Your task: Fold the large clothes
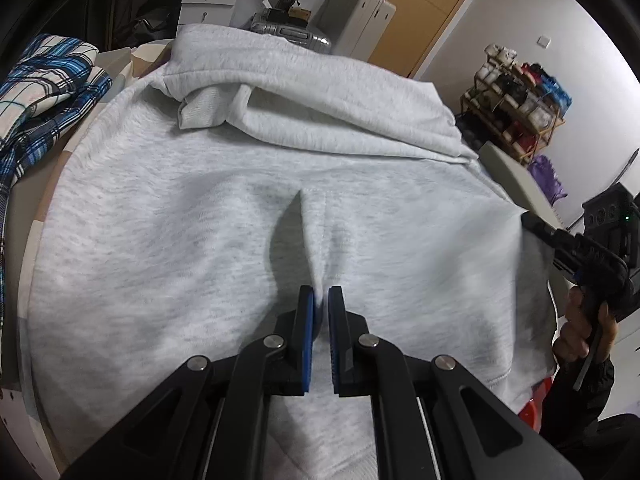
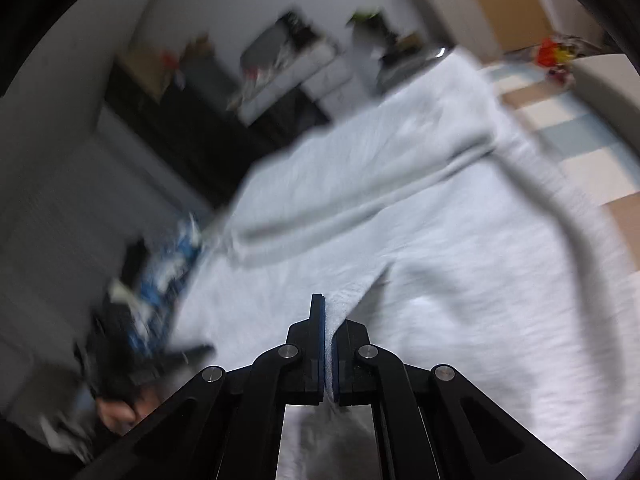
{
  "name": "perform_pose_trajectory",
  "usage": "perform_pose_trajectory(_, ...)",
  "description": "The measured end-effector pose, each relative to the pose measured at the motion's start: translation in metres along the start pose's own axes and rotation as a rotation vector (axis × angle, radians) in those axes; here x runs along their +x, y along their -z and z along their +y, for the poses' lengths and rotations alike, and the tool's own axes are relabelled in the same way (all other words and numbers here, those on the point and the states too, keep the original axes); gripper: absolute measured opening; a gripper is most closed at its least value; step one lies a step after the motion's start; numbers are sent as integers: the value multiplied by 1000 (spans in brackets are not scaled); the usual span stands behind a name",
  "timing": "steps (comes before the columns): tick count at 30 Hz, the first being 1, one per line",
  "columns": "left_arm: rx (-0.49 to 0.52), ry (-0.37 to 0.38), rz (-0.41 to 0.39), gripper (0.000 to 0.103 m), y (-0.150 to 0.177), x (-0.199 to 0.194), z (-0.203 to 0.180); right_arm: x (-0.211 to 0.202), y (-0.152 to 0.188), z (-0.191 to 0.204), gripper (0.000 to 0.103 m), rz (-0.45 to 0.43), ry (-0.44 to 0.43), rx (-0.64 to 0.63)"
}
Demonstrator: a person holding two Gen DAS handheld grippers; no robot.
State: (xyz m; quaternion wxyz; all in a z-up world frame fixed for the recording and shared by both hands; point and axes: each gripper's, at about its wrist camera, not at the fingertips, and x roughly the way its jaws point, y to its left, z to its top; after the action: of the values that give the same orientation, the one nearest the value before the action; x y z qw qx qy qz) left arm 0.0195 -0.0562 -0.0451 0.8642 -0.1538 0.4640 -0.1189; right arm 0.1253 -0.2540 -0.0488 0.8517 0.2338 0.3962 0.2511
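Observation:
A large light-grey sweatshirt lies spread over the table, its upper part folded over along the far side. In the left wrist view my left gripper is shut on a raised ridge of its fabric near the middle of the body. At the cloth's right edge a hand holds the other black tool. The right wrist view is blurred by motion. There my right gripper is shut on a lifted edge of the sweatshirt, with fabric running down between the blue pads.
A blue plaid shirt lies bunched on the table's left side, also blurred as the plaid shirt. Checkered table cover shows past the sweatshirt. A silver case, white cabinets and a loaded wooden rack stand beyond.

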Motion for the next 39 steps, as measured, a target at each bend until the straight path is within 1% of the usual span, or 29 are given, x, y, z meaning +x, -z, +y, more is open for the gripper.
perform_pose_trajectory(2, -5, 11, 2, 2, 1, -1, 2, -4, -2, -12, 2, 22, 1, 26)
perform_pose_trajectory(3, -5, 11, 7, 2, 2, 0, 2, -2, 0, -16, 2, 38, 24, 24)
perform_pose_trajectory(4, -3, -4, 17, 2, 4, 3, 3, 4, 3, -20, 2, 83, 64, 20)
perform_pose_trajectory(7, -12, -34, 45, 2, 10, 9, 7, 20, 17, -20, 2, 190, 169, -44)
perform_pose_trajectory(9, -16, -21, 42, 2, 15, 4, 11, 26, 24, -22, 2, 226, 216, -68)
perform_pose_trajectory(10, -11, -24, 43, 2, 16, 2, 11, 25, 24, -22, 3, 216, 212, -69)
perform_pose_trajectory(13, 1, -46, 45, 2, 18, -4, 11, 24, 24, -24, 6, 224, 205, -61)
perform_pose_trajectory(15, 4, -47, 29, 2, 15, -6, 9, 24, 24, -25, 9, 225, 197, -45)
perform_pose_trajectory(16, 0, -45, 17, 3, 13, -7, 8, 24, 23, -26, 15, 226, 188, -39)
perform_pose_trajectory(17, -7, -44, 15, 5, 9, -4, 7, 24, 23, -26, 22, 227, 172, -30)
perform_pose_trajectory(18, -12, -47, 18, 15, 5, -1, 7, 22, 23, -29, 26, 228, 150, -22)
perform_pose_trajectory(19, -18, -50, 23, 31, 1, 4, 6, 20, 23, -30, 32, 227, 131, -15)
perform_pose_trajectory(20, -20, -38, 32, 36, -3, 11, 4, 21, 22, -29, 38, 226, 117, -8)
perform_pose_trajectory(21, -18, -25, 41, 40, -5, 15, 2, 21, 22, -29, 41, 220, 104, 0)
perform_pose_trajectory(23, 13, -28, 52, 40, -10, 20, -4, 24, 21, -22, 47, 219, 95, 2)
perform_pose_trajectory(24, 25, -27, 62, 40, -12, 22, -7, 25, 21, -21, 47, 217, 94, -1)
perform_pose_trajectory(29, -15, -24, 116, 40, -20, 23, -8, 36, 15, -16, 48, 219, 107, 18)
perform_pose_trajectory(33, 32, -9, 116, 39, -16, 27, -16, 41, 13, -12, 49, 216, 111, 8)
perform_pose_trajectory(35, 46, -33, 101, 33, -13, 28, -18, 42, 14, -11, 49, 212, 107, -8)
perform_pose_trajectory(36, 40, -50, 95, 25, -12, 28, -18, 41, 15, -12, 49, 211, 102, -9)
perform_pose_trajectory(37, 34, -51, 95, 20, -10, 27, -19, 42, 15, -13, 49, 210, 96, -3)
perform_pose_trajectory(39, 26, -47, 86, 12, -8, 24, -20, 41, 14, -18, 49, 205, 71, 21)
